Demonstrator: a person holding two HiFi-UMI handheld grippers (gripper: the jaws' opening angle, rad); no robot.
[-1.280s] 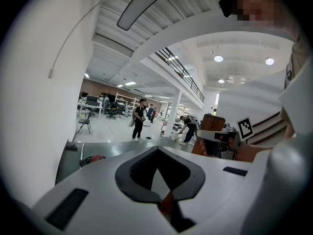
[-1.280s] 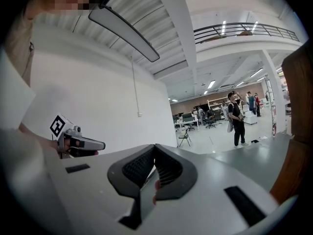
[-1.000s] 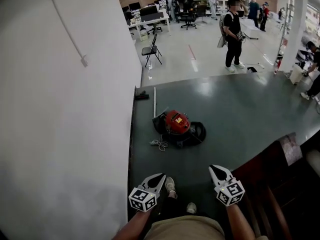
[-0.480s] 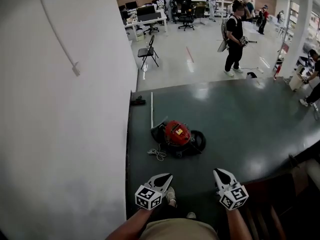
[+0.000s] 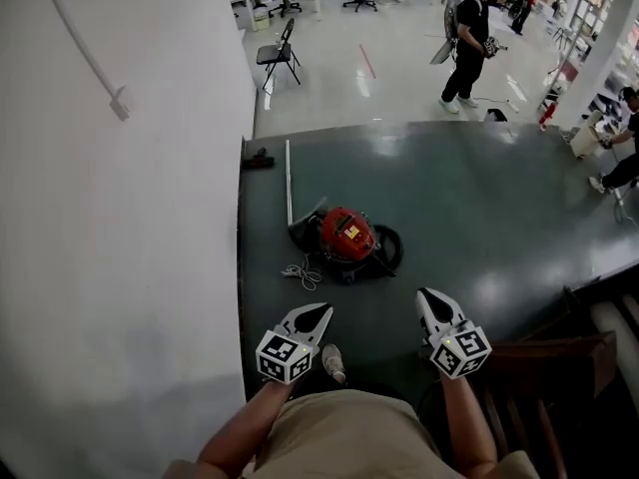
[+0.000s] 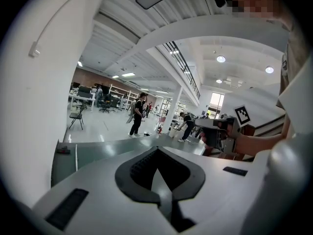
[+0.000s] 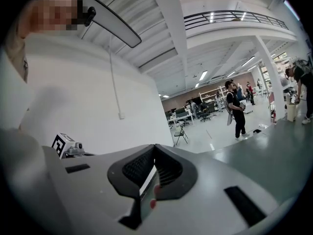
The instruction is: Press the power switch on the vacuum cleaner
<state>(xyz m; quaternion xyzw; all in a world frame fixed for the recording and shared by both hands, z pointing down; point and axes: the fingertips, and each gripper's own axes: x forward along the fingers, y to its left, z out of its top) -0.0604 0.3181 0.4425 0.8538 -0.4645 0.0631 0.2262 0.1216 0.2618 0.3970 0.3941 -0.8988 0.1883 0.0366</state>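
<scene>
1. Red vacuum cleaner sits on the dark green floor, closer to its left edge than its right and approx. midway btwn the far edge and your feet. There is a yellow label on top of the body. The power switch is too small to pick out.
2. A black hose curls round the vacuum's right side, touching it.
3. A thin metal tube runs from the vacuum's left side toward the far edge, parallel to the left edge.
4. A white cord lies bunched just beside the vacuum, on the side nearer you and the left edge.
5. Your left gripper is held low in front of you, well apart from the vacuum. Its fingers are pressed together at the tips w/ nothing btwn them.
6. Your right gripper is beside the left one, pointing the same way. Its fingers are also pressed together, and it holds nothing.
7. One shoe shows btwn the grippers.
8. A white wall runs along the left edge.
9. Beyond the far edge, on pale floor, a person in black stands, w/ a black folding chair off to the left.
10. Dark wooden steps fill the near right corner.
</scene>
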